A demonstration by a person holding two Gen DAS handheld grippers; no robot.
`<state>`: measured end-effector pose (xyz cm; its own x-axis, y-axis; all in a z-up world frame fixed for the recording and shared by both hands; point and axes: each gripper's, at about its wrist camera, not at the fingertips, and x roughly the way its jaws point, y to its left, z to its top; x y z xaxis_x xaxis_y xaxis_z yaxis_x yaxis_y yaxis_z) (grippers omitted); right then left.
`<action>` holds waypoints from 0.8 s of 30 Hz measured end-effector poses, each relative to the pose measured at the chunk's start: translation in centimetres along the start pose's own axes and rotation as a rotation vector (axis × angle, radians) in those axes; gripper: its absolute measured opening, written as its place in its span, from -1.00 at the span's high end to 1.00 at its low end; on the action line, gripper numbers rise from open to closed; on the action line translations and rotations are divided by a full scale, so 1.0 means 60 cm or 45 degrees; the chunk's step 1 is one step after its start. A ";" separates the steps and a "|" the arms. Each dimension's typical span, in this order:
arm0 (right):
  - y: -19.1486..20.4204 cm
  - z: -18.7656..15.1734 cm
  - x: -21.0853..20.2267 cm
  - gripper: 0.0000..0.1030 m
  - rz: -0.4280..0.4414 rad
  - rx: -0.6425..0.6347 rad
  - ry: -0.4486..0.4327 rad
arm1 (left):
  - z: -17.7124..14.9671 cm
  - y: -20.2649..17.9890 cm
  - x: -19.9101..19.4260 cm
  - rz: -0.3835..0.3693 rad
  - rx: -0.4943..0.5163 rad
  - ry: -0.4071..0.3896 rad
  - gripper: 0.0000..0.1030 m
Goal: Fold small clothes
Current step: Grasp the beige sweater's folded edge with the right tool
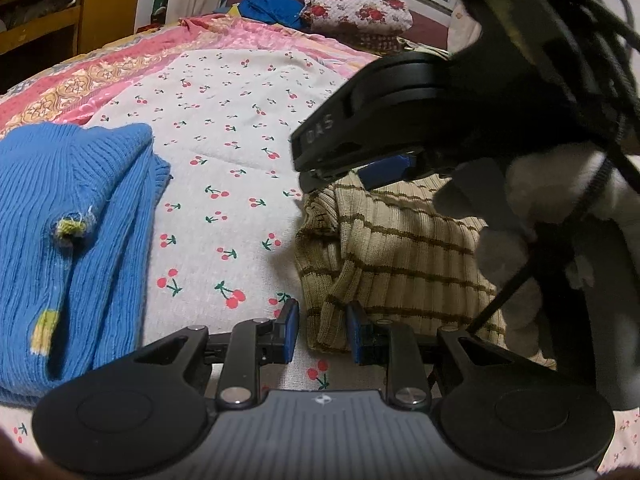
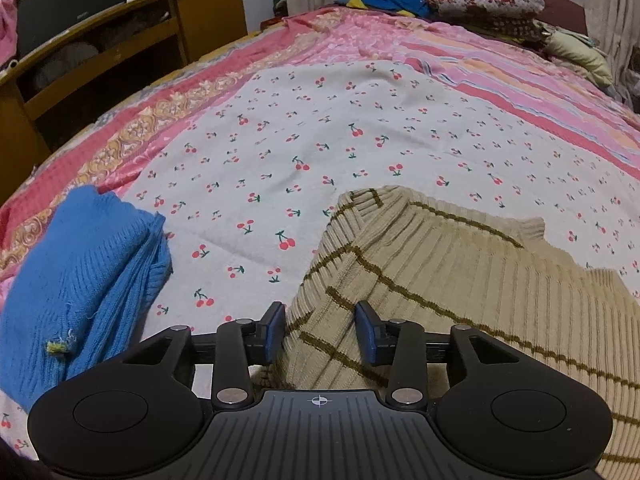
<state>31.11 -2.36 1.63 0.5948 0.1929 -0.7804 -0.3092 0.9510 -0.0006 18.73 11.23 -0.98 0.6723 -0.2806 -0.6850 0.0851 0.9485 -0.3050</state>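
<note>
On the bed's cherry-print sheet (image 2: 360, 128) lies the striped beige sweater (image 2: 460, 272), a folded blue sweater (image 2: 80, 264) well apart. Both left tongs (image 1: 322, 330) and right tongs (image 2: 320, 330) stand open, holding nothing. Folding seems underway; next, pinch an edge.

The blue sweater (image 2: 80, 280) is soft ribbed knit, fuzzy at a frayed yellow tuft. The beige striped sweater (image 2: 460, 280) is a coarser ribbed knit with brown bands. Beneath both, the cherry-print sheet (image 2: 340, 140) is matt woven cotton, lightly creased. The left gripper (image 1: 322, 330) and right gripper (image 2: 320, 332) are matt black plastic with dull metal rivets and blue rubbery pads (image 2: 276, 330). The desk (image 2: 208, 12) at the bed's far-left corner is semi-gloss wood.
</note>
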 end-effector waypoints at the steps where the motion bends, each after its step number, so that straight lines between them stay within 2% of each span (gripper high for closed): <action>1: 0.003 0.001 0.004 0.14 -0.002 -0.010 0.007 | 0.000 0.000 0.000 0.000 0.002 -0.001 0.39; 14: 0.039 0.007 0.050 0.07 -0.134 -0.210 0.035 | -0.002 -0.008 0.003 0.007 0.044 -0.008 0.39; 17: 0.043 0.005 0.052 0.14 -0.154 -0.251 0.032 | -0.003 -0.008 0.002 0.010 0.049 -0.010 0.39; 24: 0.036 0.001 0.038 0.58 -0.171 -0.261 0.001 | -0.003 -0.006 0.002 0.014 0.056 -0.015 0.39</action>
<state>31.84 0.13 -0.15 0.6404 0.0677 -0.7650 -0.3716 0.8991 -0.2316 18.65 10.81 -1.11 0.6819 -0.2688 -0.6803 0.1098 0.9571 -0.2682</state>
